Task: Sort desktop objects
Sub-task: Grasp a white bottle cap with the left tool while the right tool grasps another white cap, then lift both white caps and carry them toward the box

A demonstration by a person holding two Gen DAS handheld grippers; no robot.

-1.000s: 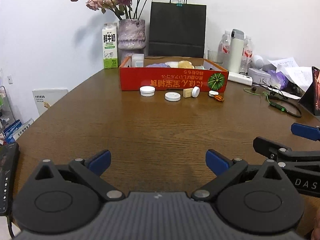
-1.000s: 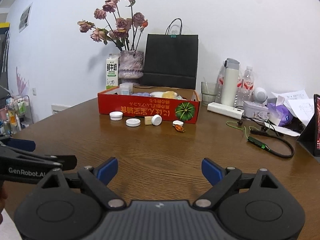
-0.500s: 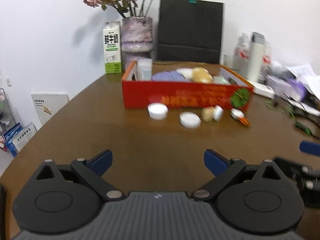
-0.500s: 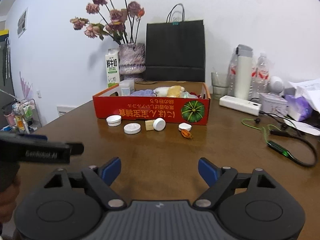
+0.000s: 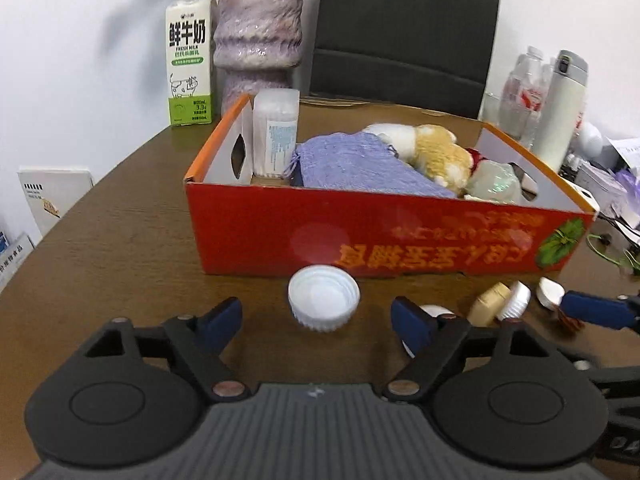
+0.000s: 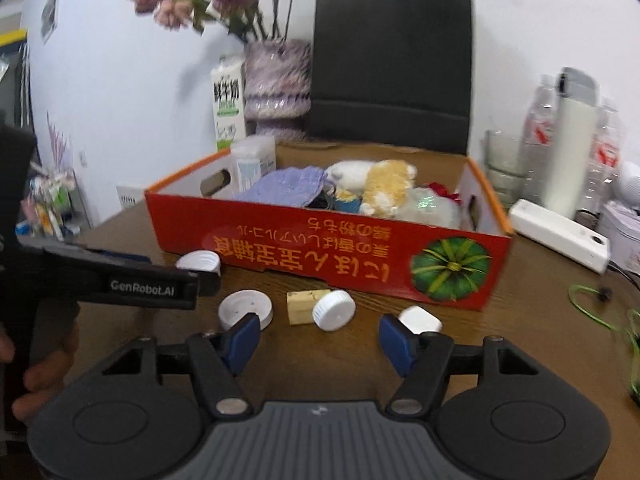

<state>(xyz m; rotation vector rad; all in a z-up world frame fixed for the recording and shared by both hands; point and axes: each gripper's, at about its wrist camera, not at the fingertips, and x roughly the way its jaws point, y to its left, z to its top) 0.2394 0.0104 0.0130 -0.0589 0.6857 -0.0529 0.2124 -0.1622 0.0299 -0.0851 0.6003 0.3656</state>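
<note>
A red cardboard box [image 5: 384, 236] [image 6: 320, 240] stands on the brown table and holds a purple cloth [image 5: 352, 168], a plush toy [image 5: 432, 148] and a clear container [image 5: 276, 136]. Several small items lie in front of it: a ribbed white cap [image 5: 323, 303] [image 6: 200, 261], a flat white lid [image 6: 245, 311], a tan block [image 6: 306, 306], a white cap on its side [image 6: 334, 315] and another white cap [image 6: 420, 319]. My left gripper [image 5: 316, 322] is open, with the ribbed cap just ahead between its fingers. My right gripper [image 6: 320, 338] is open, just short of the block and the side-lying cap.
Behind the box stand a milk carton [image 5: 189, 56], a purple vase [image 5: 258, 36] and a black paper bag [image 6: 390, 68]. At the right are bottles, a white flask [image 6: 570, 144], a glass, a power strip [image 6: 560, 234] and green cables.
Both grippers have moved forward across the table, close to the box and the caps in front of it. Both have stayed open.
</note>
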